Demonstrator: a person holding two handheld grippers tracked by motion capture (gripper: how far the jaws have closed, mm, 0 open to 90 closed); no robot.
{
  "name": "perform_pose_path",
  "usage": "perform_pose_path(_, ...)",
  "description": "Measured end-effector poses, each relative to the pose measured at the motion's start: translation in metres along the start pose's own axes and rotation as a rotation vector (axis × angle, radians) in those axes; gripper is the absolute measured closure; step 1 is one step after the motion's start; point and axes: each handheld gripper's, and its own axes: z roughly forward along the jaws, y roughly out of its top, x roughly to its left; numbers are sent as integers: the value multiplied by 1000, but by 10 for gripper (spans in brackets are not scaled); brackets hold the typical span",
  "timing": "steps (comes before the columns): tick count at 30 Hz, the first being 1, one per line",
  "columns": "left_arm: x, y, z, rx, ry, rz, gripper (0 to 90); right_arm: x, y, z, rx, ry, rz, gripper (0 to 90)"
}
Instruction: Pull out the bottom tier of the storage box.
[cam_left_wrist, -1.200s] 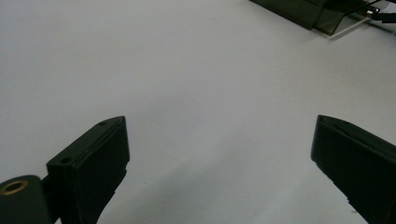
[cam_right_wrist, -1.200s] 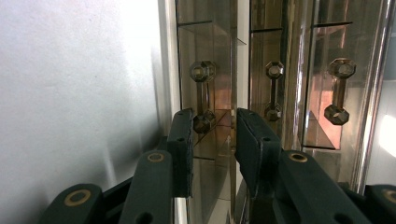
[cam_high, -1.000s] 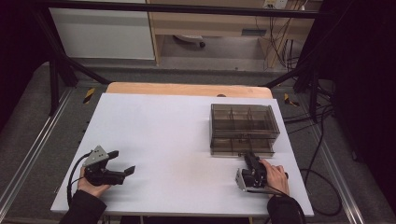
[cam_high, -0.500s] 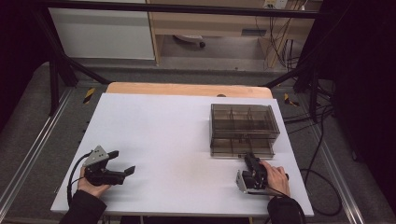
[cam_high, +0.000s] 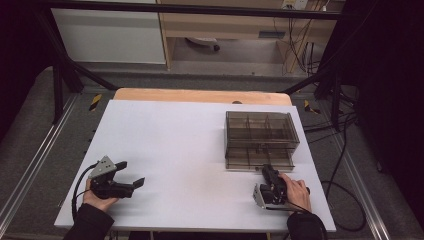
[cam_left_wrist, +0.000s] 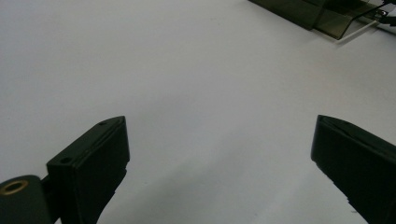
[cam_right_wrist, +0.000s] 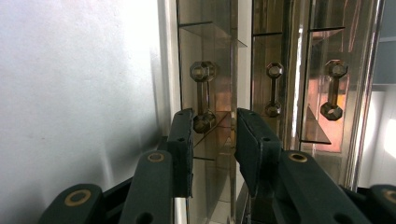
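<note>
A smoked clear drawer box (cam_high: 260, 131) stands on the right half of the white table (cam_high: 190, 145). My right gripper (cam_high: 265, 170) lies against the box's front face, held by a hand. In the right gripper view my right gripper (cam_right_wrist: 214, 126) has its jaws narrowed on a thin clear handle (cam_right_wrist: 219, 122) of a drawer. Behind the handle, small hex-ended metal pieces (cam_right_wrist: 202, 95) show through the box (cam_right_wrist: 275, 46). My left gripper (cam_high: 132, 173) rests open at the front left, far from the box. Nothing lies between the jaws of the left gripper (cam_left_wrist: 219, 140).
The box's corner (cam_left_wrist: 299, 7) and a drawer front (cam_left_wrist: 334, 23) sit far off in the left gripper view. A wooden strip (cam_high: 200, 95) borders the table's far edge. Black frame bars (cam_high: 65, 75) and cables (cam_high: 345, 150) surround the table.
The right hand and its gripper have shifted very slightly at the box's front. The left gripper has stayed where it was.
</note>
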Motion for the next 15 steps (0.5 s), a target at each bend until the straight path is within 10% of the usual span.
perform_pose_path(15,0,0,0,2,-2,0,45,1,-2,-6,-4,6,-5,679)
